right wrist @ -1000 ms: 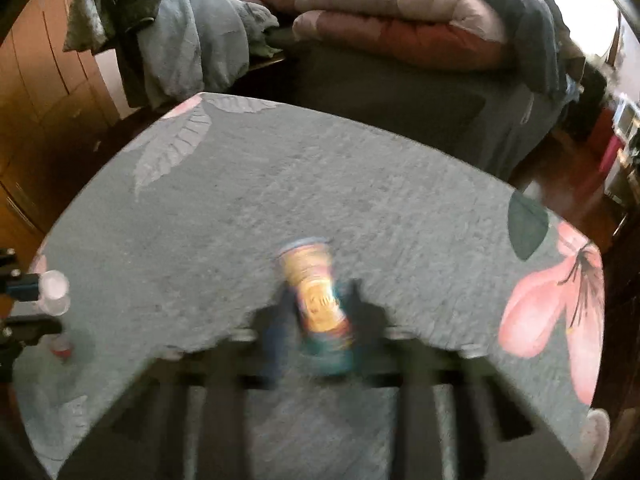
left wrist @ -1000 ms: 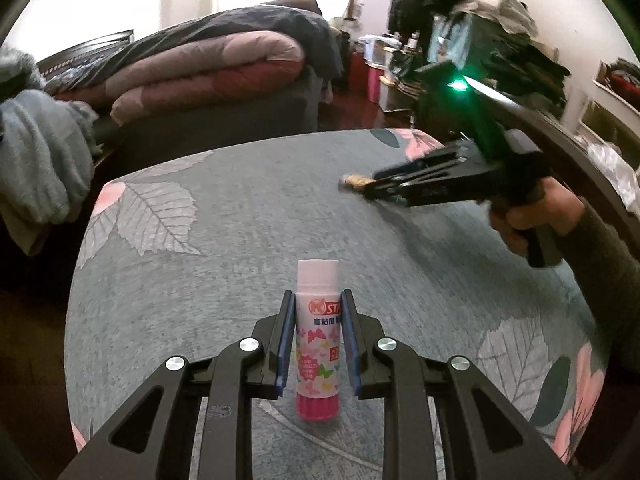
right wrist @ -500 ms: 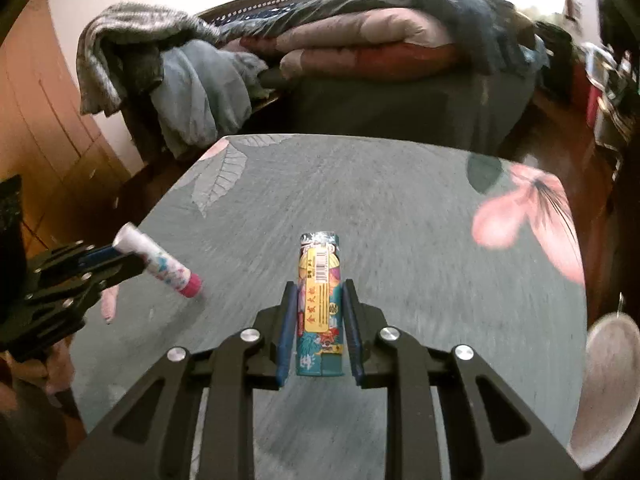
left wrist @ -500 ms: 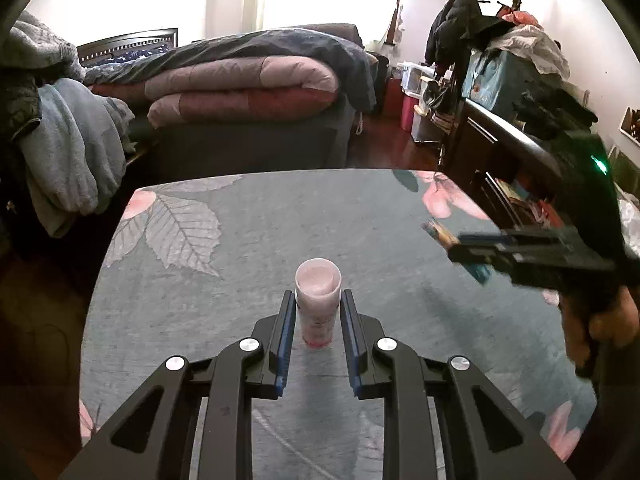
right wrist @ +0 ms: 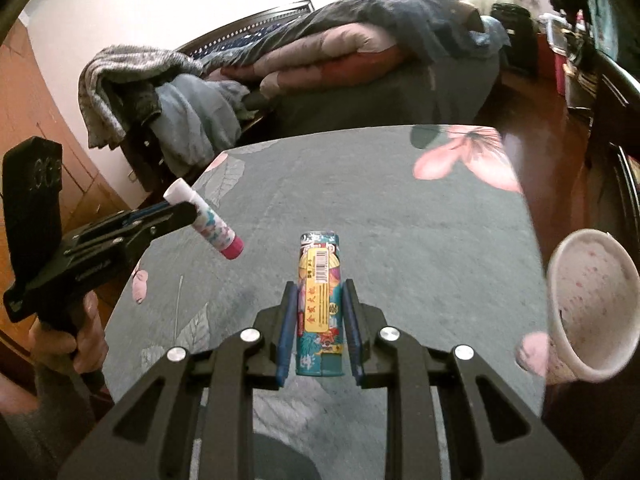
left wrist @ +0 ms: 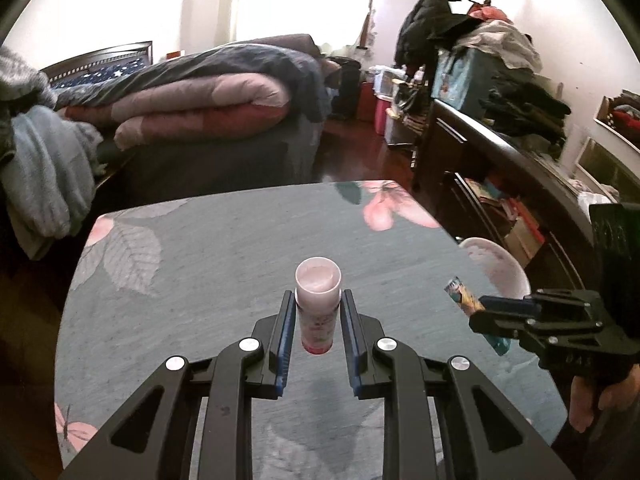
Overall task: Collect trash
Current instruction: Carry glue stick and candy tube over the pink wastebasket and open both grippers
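At the far left, a pile of grey and blue clothes [right wrist: 176, 96] hangs over dark furniture beside a wooden cabinet [right wrist: 36, 120]. Next to it, folded pink and dark quilts [left wrist: 208, 96] lie stacked on a bed behind the table [left wrist: 224, 248], which is covered in a grey cloth printed with leaves and pink flowers.

The left gripper [left wrist: 316, 320] has its jaws closed onto a glue stick [left wrist: 317, 304], pinching the tube by its sides. The tube has a white cap, a flowered label and a pink base. In the right wrist view the same glue stick [right wrist: 206, 218] hangs tilted above the left part of the table, clear of the cloth, cap up and pink end down toward the middle.

Further right, the right gripper [right wrist: 320, 320] has its jaws closed around a slim teal and yellow packet [right wrist: 320, 304] with a barcode on its label, held lengthwise between the fingers and lifted above the table. From the left wrist view the packet [left wrist: 462, 294] sticks out of that gripper, just in front of a white cup [left wrist: 500, 268].

The cup [right wrist: 592, 304], speckled pink inside, sits at the table's right edge, its mouth facing the packet. Beyond it stands a dark sideboard [left wrist: 500, 168] piled with bags and clothes.
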A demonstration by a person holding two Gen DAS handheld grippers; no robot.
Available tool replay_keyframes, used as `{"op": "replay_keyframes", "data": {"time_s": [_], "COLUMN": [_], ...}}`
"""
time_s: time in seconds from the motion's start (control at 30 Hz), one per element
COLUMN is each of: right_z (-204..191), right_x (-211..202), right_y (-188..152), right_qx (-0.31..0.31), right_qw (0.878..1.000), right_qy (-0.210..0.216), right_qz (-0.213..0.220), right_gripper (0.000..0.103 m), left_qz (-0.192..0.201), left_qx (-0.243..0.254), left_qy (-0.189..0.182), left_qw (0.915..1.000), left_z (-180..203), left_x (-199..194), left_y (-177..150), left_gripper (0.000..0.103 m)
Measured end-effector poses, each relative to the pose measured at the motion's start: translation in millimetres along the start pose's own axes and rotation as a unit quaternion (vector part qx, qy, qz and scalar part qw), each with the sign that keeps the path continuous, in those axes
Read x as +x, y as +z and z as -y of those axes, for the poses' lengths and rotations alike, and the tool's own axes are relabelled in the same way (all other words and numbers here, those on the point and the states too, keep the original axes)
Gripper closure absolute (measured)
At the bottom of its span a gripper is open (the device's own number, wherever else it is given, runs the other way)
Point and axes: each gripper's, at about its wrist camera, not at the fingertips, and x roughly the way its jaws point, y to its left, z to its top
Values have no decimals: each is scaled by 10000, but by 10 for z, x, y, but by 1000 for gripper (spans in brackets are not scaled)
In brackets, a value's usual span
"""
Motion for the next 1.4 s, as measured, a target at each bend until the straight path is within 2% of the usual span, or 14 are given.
{"op": "replay_keyframes", "data": {"time_s": [0.23,0.67,1.0,1.4], "right_z": [200,718,1179,1641], "right_x": [-377,-819,-1131,-1333], "right_y": [-153,-331,-465,-542], "right_qx": [193,684,1118,1562], "right_qw": [9994,9948,9870,9756], "right_qy": [-186,-472,-765,-1126], "right_qz": [236,590,861,1055], "right_gripper": [79,79,79,79], "left_qz": [62,191,258,260], "left_qx": [191,697,1099,1414], "left_qy": [-232,-697,-1122,-1500], "left_qw": [9995,9949,9873,9782], "left_z": [350,1082,1720,2250], "left_x": [37,163,343,589], "left_y": [125,380,571,736], "left_gripper": [80,80,80,80]}}
